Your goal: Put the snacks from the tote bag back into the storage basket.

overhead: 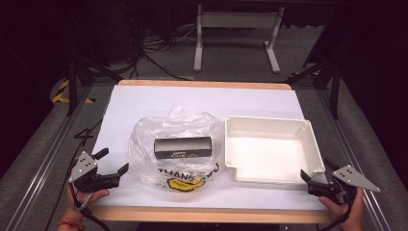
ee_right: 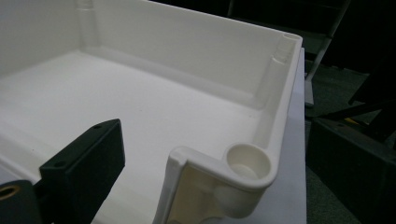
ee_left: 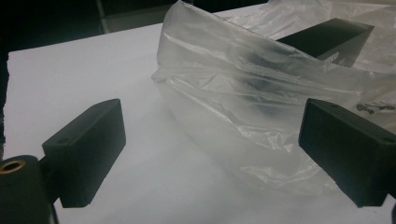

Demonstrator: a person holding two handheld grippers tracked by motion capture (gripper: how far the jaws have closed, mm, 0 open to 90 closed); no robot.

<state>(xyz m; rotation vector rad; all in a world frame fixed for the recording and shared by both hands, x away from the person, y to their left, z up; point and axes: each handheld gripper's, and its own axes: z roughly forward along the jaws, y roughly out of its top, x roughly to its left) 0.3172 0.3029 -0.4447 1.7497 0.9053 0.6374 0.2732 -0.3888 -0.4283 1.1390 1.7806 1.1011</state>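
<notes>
Your L gripper (overhead: pixel 114 161) sits at the table's (overhead: pixel 144 103) near-left corner, jaws spread wide w/ nothing between them, pointing toward the bag (overhead: pixel 175 144). In the left gripper view the bag (ee_left: pixel 243 98) lies just ahead, its crumpled clear edge reaching past the jaw on that view's right, no contact. A black box (overhead: pixel 183 147) lies flat on top of the bag, mid-table; its corner (ee_left: pixel 327 39) shows over the plastic. Bag has "THANK" print & a yellow mark on the near side. Your R gripper (overhead: pixel 317 174) is at the near-right corner, jaws wide, holding nothing. In the right gripper view they straddle the near-right corner post of the white tray (ee_right: pixel 275 93), not touching it. Tray (overhead: pixel 315 144) sits just R of the bag, open side up.
</notes>
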